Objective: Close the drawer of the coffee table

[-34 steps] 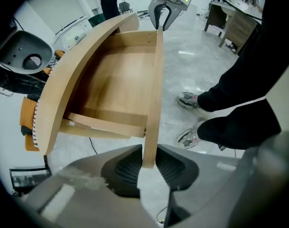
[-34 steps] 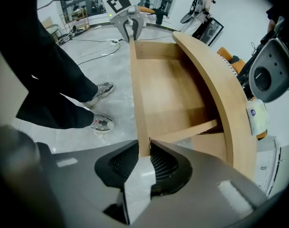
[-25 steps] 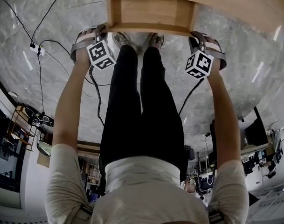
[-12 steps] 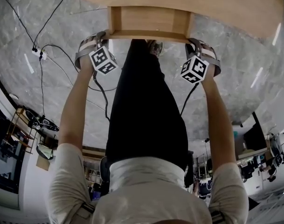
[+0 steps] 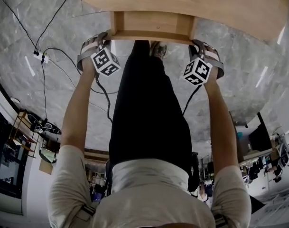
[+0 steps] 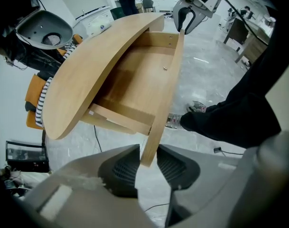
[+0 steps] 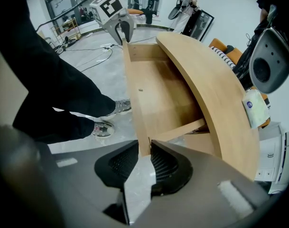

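The light wooden coffee table (image 5: 182, 1) has its drawer (image 5: 151, 25) pulled out toward me. The drawer holds nothing. My left gripper (image 5: 105, 36) is at the left end of the drawer front (image 6: 168, 94) and my right gripper (image 5: 197, 44) at the right end. In the left gripper view, the left gripper (image 6: 148, 156) straddles the panel's end. Its jaws are opening, with a slim gap beside the wood. In the right gripper view, the right gripper (image 7: 144, 153) has both pads pressed on the drawer front (image 7: 135, 99). Each gripper shows at the far end of the other's view.
My legs and shoes (image 5: 158, 46) stand on the marble floor just below the drawer front. Cables (image 5: 44, 56) trail across the floor at left. An orange chair with a striped cloth (image 6: 37, 103) and a round grey device (image 7: 270, 61) sit behind the table. A small white pack (image 7: 255, 107) lies by the table's edge.
Less of the drawer shows out from under the table top than before. My legs have shifted under it. Both grippers remain at the ends of the drawer front.
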A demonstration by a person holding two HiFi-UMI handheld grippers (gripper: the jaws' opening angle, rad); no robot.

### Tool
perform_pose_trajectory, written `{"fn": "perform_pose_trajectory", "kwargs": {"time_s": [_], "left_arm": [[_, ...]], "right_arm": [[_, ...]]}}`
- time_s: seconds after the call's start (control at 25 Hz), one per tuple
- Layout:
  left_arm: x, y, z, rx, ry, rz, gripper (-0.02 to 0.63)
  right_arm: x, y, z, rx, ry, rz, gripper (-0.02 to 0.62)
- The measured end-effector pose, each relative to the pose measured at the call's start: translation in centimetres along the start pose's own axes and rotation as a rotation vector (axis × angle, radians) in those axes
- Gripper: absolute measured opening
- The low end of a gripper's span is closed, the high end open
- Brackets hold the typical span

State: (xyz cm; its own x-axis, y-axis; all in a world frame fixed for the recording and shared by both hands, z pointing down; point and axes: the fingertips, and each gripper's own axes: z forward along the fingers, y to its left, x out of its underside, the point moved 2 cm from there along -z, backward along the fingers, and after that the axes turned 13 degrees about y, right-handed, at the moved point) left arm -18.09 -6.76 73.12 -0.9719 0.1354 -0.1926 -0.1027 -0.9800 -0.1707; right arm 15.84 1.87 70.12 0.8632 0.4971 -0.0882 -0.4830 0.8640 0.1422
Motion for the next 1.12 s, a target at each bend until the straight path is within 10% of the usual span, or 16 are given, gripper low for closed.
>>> {"fn": "perform_pose_trajectory", "kwargs": {"time_s": [1.12], "left_arm": [[-1.5, 3.7, -0.2, -0.007, -0.096, -0.176, 0.141]], "right_arm": [[-1.0, -4.0, 0.8, 0.076, 0.032, 0.136, 0.101]]}}
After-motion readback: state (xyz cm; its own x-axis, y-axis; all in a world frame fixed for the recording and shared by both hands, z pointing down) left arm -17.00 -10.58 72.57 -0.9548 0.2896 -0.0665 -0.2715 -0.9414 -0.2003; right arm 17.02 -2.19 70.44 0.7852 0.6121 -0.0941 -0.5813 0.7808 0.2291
